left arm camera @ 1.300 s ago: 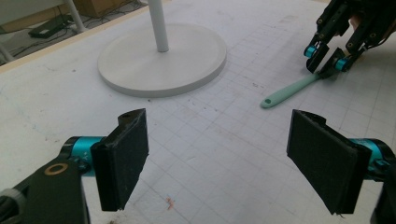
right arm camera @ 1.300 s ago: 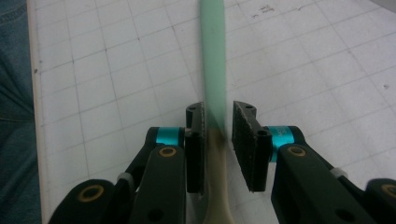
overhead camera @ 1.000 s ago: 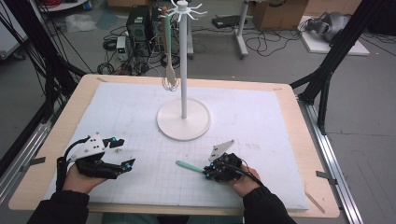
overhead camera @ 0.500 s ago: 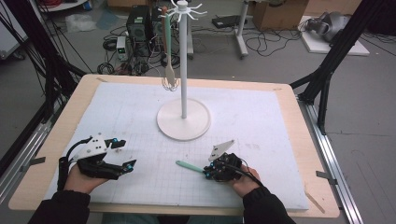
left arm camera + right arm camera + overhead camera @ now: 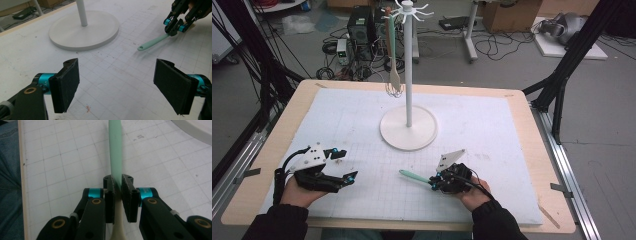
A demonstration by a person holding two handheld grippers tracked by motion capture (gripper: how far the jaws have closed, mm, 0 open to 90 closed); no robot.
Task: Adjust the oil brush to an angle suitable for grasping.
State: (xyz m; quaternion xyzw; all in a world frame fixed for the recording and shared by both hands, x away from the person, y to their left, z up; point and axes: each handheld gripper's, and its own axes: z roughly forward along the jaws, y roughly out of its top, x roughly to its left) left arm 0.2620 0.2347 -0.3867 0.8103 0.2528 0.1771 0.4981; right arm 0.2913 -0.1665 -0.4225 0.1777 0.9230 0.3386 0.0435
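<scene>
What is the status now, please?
Right tool shut on mint-handled utensil, low over mat. Left tool open, empty. Stand ahead, path clear.

We looked down from above the person's side; each gripper camera sat low and close, both sharing the white gridded mat (image 5: pixel 492 130) and mint-green plastic handle (image 5: pixel 152 42).

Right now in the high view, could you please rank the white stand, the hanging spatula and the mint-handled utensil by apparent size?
1. white stand
2. hanging spatula
3. mint-handled utensil, partly hidden in the right hand-held gripper, so unsure.
</scene>
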